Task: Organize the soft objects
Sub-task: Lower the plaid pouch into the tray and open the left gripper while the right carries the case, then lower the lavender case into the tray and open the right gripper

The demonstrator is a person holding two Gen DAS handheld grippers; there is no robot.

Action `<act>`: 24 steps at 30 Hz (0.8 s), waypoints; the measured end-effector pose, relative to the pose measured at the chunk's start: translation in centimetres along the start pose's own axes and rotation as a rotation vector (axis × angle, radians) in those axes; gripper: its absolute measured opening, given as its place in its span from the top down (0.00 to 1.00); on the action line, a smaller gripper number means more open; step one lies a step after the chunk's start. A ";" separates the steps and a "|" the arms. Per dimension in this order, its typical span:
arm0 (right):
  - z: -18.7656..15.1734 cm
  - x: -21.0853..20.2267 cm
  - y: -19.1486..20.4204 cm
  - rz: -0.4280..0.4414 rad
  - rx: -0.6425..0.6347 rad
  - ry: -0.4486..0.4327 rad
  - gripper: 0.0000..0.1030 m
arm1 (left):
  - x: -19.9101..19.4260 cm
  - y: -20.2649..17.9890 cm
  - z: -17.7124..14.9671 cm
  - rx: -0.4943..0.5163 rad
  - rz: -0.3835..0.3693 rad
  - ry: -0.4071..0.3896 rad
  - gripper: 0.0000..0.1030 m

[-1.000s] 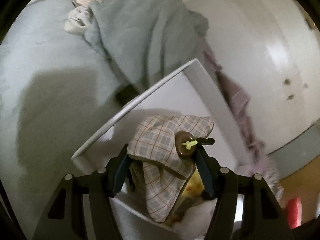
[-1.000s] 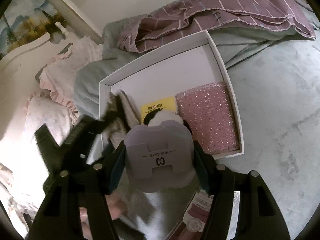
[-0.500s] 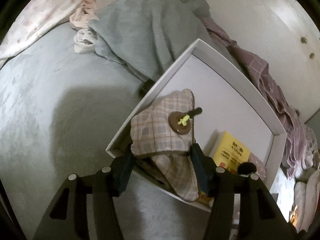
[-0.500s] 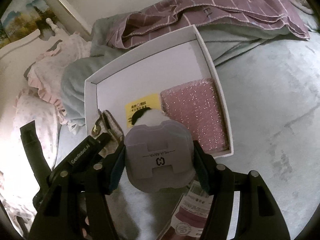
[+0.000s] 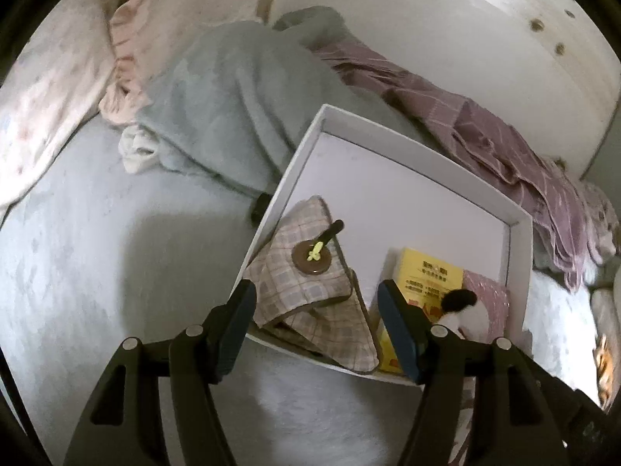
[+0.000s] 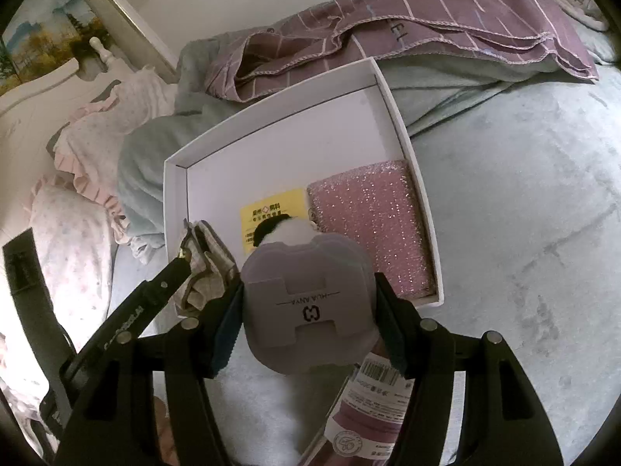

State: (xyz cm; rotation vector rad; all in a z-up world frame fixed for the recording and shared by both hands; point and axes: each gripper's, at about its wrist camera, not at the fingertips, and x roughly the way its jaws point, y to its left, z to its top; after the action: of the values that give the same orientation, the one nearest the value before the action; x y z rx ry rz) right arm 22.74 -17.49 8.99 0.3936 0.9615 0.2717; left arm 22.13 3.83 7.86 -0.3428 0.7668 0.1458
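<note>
Done: plaid pouch point(image 5: 310, 291), yellow pack point(image 5: 431, 283) and pink glitter pad point(image 6: 372, 233) lie in my white box point(image 5: 427, 178) | Left gripper point(image 5: 316, 306): jaws opening, pouch between, unpinched | Right gripper point(image 6: 306, 310): I pinch the lilac case point(image 6: 306, 306) | Left: boxing that case.

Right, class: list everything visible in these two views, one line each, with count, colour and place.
tray: 1, white, on the bed
plaid pouch: 1, beige check, tray's near left corner
yellow box: 1, yellow, tray middle
glitter pad: 1, pink, tray right
case: 1, lilac, in right tongs
plush: 1, black-and-white, behind case
striped cloth: 1, purple, beyond tray
blanket: 1, grey-blue, beside tray
pillow: 1, pink frilled, bed's left
left tongs: 1, black, jaws opening around pouch, not pressing
right tongs: 1, black, shut on case
</note>
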 end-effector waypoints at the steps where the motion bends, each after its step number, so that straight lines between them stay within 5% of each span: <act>1: 0.0 0.1 0.1 -0.003 -0.003 0.004 0.38 | 0.0 -0.1 0.0 0.025 -0.011 0.008 0.37; 11: 0.0 0.0 0.2 0.005 0.001 0.018 0.38 | 0.3 -0.7 -0.3 0.096 -0.154 0.088 0.38; 17: -0.1 -0.5 0.6 0.002 -0.012 0.004 0.38 | -0.6 -0.3 0.1 0.089 -0.234 0.033 0.78; 21: -0.2 -0.6 0.8 -0.003 -0.025 -0.002 0.38 | 0.3 -0.5 -0.2 0.093 -0.289 0.044 0.82; 24: -0.1 -0.7 0.7 -0.008 -0.026 -0.005 0.38 | 1.8 -0.8 -0.5 0.098 -0.203 0.088 0.93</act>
State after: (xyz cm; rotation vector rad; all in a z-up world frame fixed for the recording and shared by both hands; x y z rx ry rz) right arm 22.26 -17.07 9.77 0.3665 0.9539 0.2756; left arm 23.31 2.88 6.47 -0.3336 0.8183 -0.0985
